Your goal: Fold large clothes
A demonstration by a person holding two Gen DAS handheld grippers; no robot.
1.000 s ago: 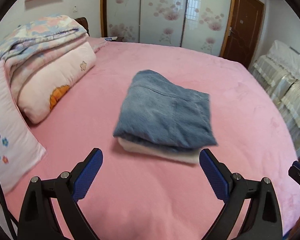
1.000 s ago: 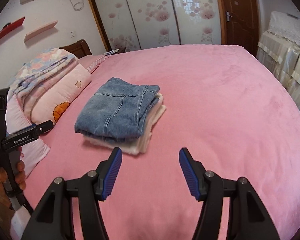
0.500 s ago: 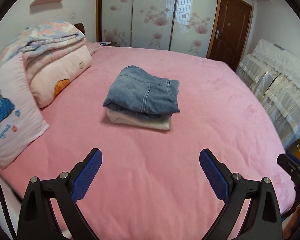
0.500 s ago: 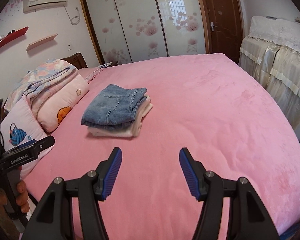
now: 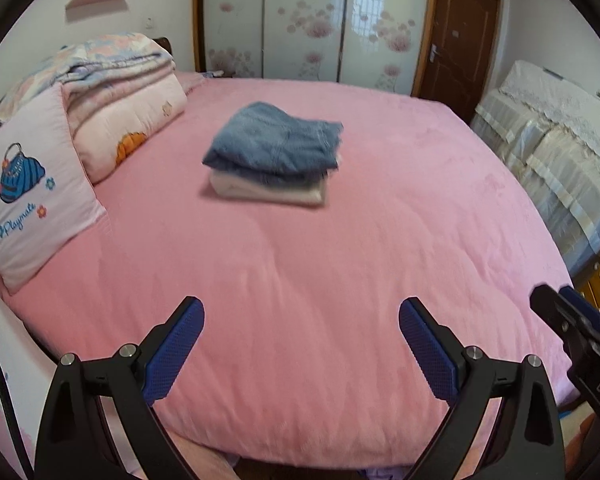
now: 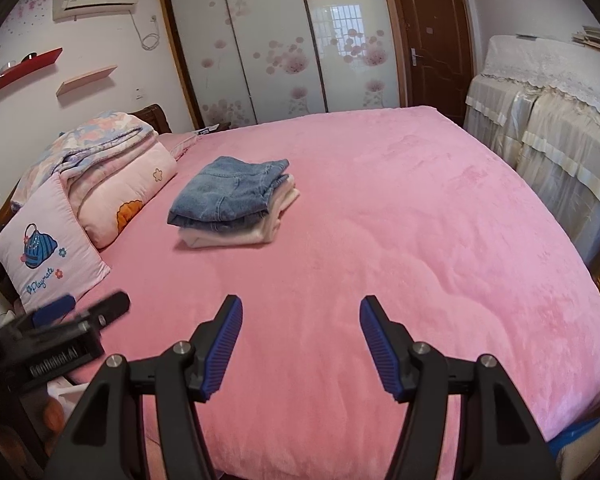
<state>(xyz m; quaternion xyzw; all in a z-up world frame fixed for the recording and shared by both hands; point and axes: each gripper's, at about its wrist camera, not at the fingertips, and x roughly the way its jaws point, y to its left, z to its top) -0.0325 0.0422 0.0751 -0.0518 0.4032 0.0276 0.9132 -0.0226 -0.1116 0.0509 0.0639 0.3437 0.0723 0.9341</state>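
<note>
My fingers (image 5: 180, 354) on the left gripper (image 5: 300, 354) stand wide apart with nothing between them, and the fingers (image 6: 226, 346) on my right gripper (image 6: 300, 346) are spread too and hold nothing. Both grippers hang over the near edge of the pink bed (image 5: 320, 280), well away from the clothes. The folded jeans (image 6: 228, 196) sit on top of a folded white garment (image 6: 240, 232), and the two make one neat little pile near the middle of the bed, closer to the pillows than to me. I think the folding of these two is done, because the edges line up and no leg or sleeve hangs out. I see no other loose clothes on the bed to fold. The pile looks a bit fuzzy in my left view, so I cannot say how tidy its far side is. A pillow with a bag picture (image 5: 32, 196) and a rolled quilt (image 5: 116, 92) lie on the left side, not touching the pile. A covered sofa (image 6: 548, 120) stands on the right. If more clothes are left, they must be somewhere I cannot see from here. So my guess is that this part of the job is finished and only fetching the next thing is left
</note>
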